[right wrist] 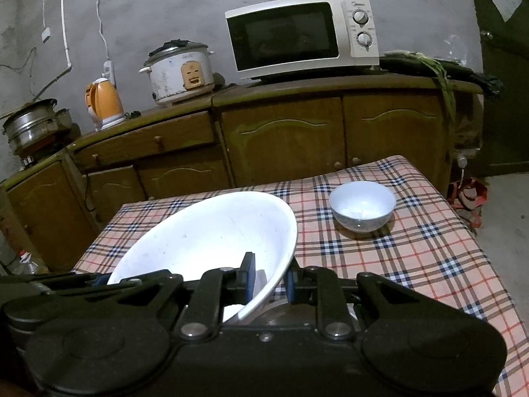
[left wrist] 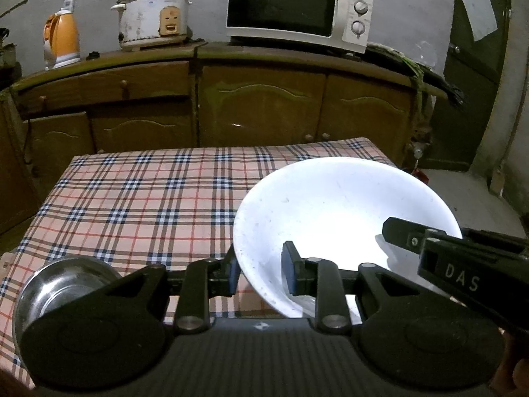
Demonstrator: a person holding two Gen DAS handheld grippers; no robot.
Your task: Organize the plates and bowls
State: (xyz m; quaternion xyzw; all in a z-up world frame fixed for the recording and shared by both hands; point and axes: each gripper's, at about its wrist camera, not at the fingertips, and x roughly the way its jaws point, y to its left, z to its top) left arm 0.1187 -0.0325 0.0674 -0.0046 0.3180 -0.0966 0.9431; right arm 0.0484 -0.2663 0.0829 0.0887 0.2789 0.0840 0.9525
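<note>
A large white bowl (left wrist: 330,205) hangs tilted over the plaid-clothed table (left wrist: 132,198), held from two sides. My left gripper (left wrist: 261,278) is shut on its near left rim, one finger inside and one outside. My right gripper (right wrist: 269,281) is shut on the opposite rim of the large white bowl (right wrist: 205,231). In the left wrist view the right gripper's finger (left wrist: 400,230) reaches in from the right. A steel bowl (left wrist: 62,281) sits on the table at the lower left. A small white bowl (right wrist: 362,205) stands on the table's far right part.
Behind the table runs a wooden cupboard (left wrist: 264,106) carrying a microwave (left wrist: 297,10), a rice cooker (left wrist: 152,16) and an orange kettle (left wrist: 62,39). Something metallic (right wrist: 281,311) shows just under the large bowl by my right gripper. A steel pot (right wrist: 29,129) stands at the far left.
</note>
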